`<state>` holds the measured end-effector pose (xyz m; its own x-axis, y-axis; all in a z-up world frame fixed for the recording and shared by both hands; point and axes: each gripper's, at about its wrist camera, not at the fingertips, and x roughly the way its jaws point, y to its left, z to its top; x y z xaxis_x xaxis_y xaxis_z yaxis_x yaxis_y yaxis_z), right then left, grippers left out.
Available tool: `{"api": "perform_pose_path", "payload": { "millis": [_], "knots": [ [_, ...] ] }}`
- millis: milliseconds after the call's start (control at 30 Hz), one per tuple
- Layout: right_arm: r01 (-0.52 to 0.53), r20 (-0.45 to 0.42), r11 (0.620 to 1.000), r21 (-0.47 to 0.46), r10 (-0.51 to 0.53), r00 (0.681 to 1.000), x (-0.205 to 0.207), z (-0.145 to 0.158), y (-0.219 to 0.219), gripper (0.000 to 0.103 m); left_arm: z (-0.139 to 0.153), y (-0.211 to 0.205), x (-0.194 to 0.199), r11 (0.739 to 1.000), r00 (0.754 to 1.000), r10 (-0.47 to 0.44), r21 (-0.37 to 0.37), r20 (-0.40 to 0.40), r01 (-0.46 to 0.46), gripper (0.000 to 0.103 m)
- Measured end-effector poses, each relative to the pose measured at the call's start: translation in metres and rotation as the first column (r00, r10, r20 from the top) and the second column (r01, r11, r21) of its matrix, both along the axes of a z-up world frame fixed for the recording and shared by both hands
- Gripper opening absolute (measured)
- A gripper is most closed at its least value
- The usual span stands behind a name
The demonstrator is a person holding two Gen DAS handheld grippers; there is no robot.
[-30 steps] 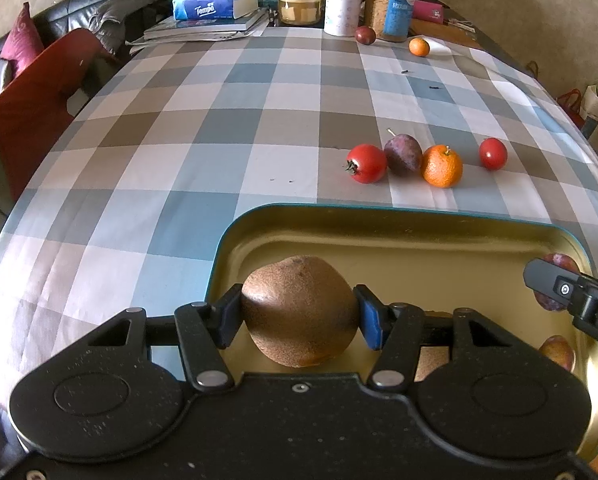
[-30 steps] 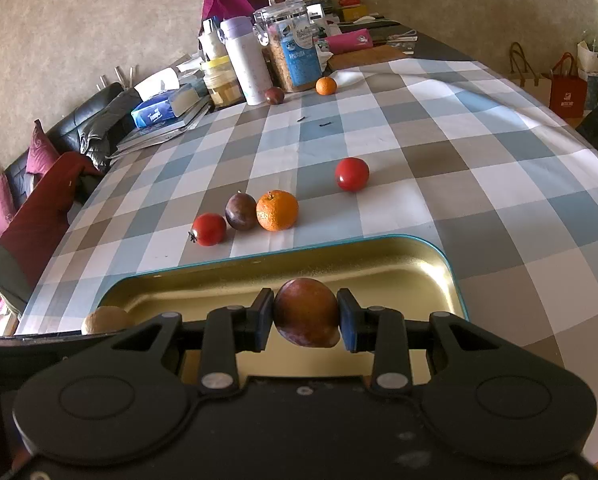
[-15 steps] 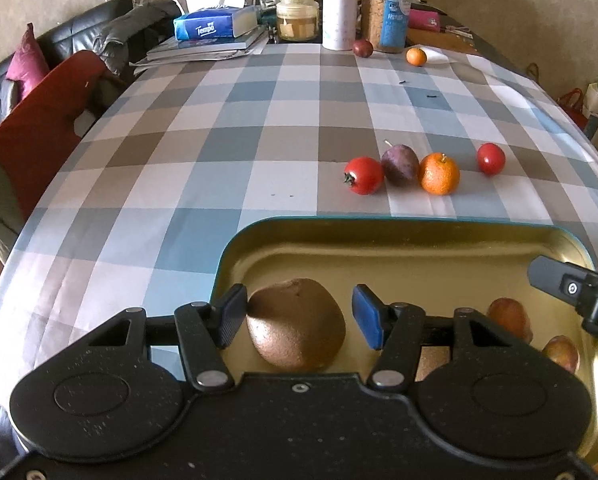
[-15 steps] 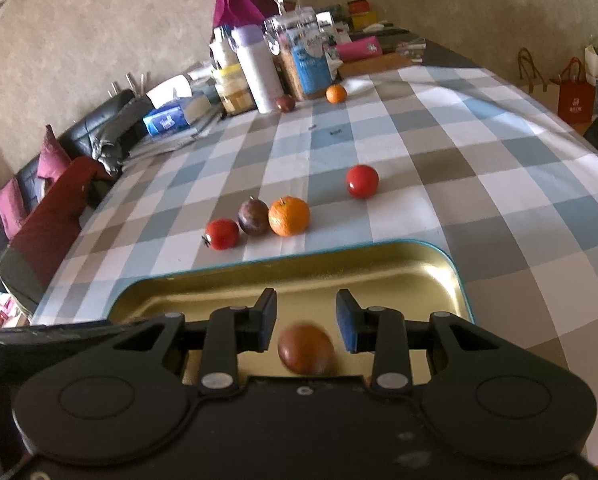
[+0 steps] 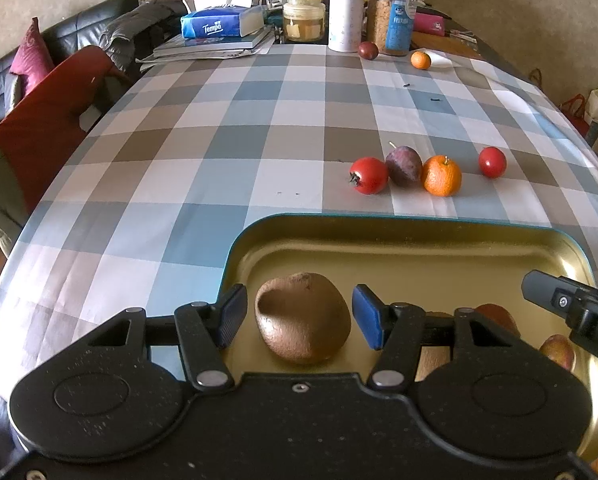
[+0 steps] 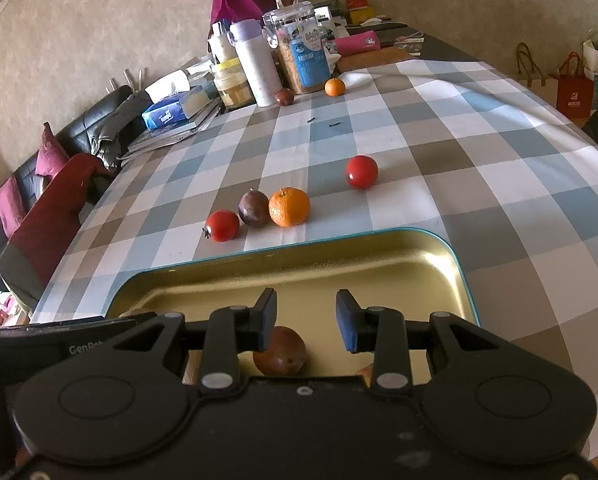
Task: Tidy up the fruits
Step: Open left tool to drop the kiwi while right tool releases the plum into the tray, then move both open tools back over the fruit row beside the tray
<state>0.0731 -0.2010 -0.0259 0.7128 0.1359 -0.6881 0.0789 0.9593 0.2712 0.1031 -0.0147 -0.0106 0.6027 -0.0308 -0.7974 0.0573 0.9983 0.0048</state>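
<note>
left gripper (image 5: 299, 316) open, pads clear of kiwi (image 5: 302, 318) in tray (image 5: 399, 240); right gripper (image 6: 306, 320) open above brown fruit (image 6: 280, 351).

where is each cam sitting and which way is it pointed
Left wrist: on the left gripper, tilted down over the tray's left end; its open fingers flank a kiwi.
Right wrist: on the right gripper, over the tray's right end, fingers open above a brownish fruit.
Shared: tray, orange.
</note>
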Motion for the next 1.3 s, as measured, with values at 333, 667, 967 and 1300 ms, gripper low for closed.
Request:
{"api": "perform_pose_path", "payload": {
  "millis": [333,667,967,1300],
  "knots": [
    [-0.004,-0.012,1.0,-0.008,0.004,1.0,-0.002,0.001,0.001,0.036,-0.001,0.0,-0.001,1.0,1.0,0.001,0.001,-0.001,-0.001,0.062],
    [-0.006,-0.051,1.0,-0.026,0.004,0.999,-0.002,-0.002,0.004,0.036,-0.004,0.0,-0.005,1.0,1.0,0.001,0.009,-0.012,-0.001,0.062],
    [-0.011,-0.056,0.999,-0.043,0.008,0.998,0.005,0.005,0.004,0.036,0.001,-0.003,0.006,1.0,1.0,0.0,0.013,-0.025,0.0,0.062],
    [0.017,-0.084,0.999,-0.045,-0.021,0.996,0.032,0.015,-0.006,0.036,0.013,-0.005,0.033,1.0,0.999,0.005,0.013,-0.032,-0.004,0.062]
  ]
}}
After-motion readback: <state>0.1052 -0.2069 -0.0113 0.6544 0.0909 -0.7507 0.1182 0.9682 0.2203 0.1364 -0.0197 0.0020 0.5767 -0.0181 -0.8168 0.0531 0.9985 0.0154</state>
